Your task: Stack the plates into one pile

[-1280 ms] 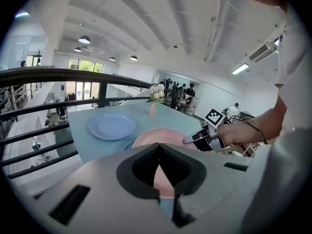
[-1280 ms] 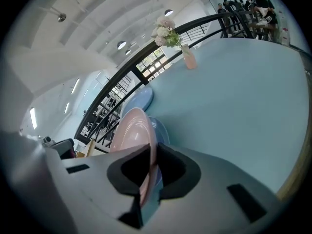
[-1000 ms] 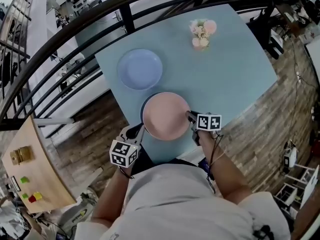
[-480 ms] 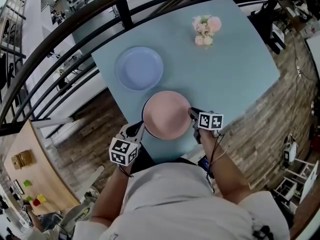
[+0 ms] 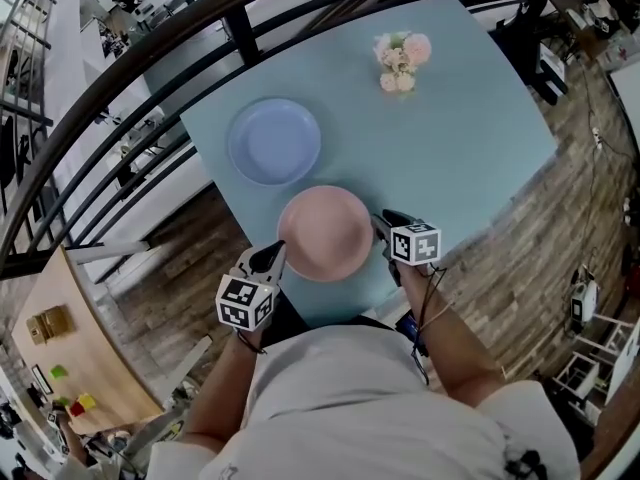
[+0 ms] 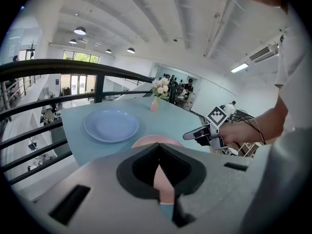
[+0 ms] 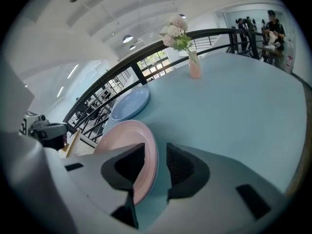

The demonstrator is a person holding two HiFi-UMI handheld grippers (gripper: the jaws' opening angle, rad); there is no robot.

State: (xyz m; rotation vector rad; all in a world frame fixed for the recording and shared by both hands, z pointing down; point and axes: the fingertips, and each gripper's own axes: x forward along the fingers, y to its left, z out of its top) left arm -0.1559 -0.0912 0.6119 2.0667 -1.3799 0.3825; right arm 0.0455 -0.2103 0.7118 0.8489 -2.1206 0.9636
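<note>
- Since a second ago the right claw [image 5: 385, 220] has just been opening, and the pink plate [image 5: 325, 233] has shifted a little up and left in the head view, towards the blue plate [image 5: 274, 141].
- That right claw's jaws now stand wide. The pink plate's right rim sits in the gap between them, with clear space on the outer side, so the pads are not pressing it.
- On the opposite side, the left claw [image 5: 270, 258] is at the plate's lower-left rim. In its own view the jaws are drawn narrow, with a strip of pink rim caught between them, so it is holding the plate.
- From where I stand, the pink plate is over the near corner of the pale blue worktop [image 5: 470, 138], between the two claws. Whether it lies flat or is raised slightly I cannot tell.
- Further in on the worktop, near the railing side, the blue plate lies flat on its own, close to the pink one but not touching it.
- Away at the far edge, a small vase of pink flowers [image 5: 398, 63] stands upright, well apart from both plates.
</note>
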